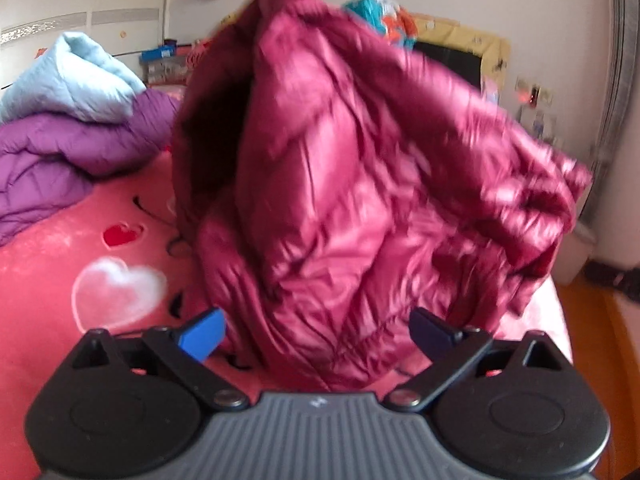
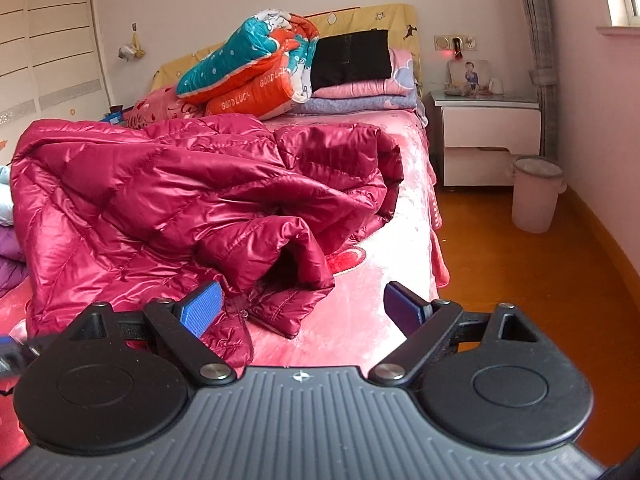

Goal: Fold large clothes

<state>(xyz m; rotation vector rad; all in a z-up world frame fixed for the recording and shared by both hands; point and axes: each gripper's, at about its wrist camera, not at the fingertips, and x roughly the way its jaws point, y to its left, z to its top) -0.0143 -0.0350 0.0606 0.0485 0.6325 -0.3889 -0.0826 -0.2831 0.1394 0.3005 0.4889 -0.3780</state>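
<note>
While both fingers (image 2: 200,312) gape, jacket (image 2: 168,200) lies just ahead, ungripped.

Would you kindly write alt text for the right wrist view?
A crumpled dark red quilted down jacket lies on a pink bed, with the right gripper open just before its hem. Folded quilts are piled by the headboard; a nightstand and bin stand beside.

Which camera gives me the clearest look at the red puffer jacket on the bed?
The right wrist view: the jacket is sharp, crumpled on the pink bed cover, with most of it in frame. The left wrist view shows it close up, blurred and bunched, filling the middle of the picture.
</note>
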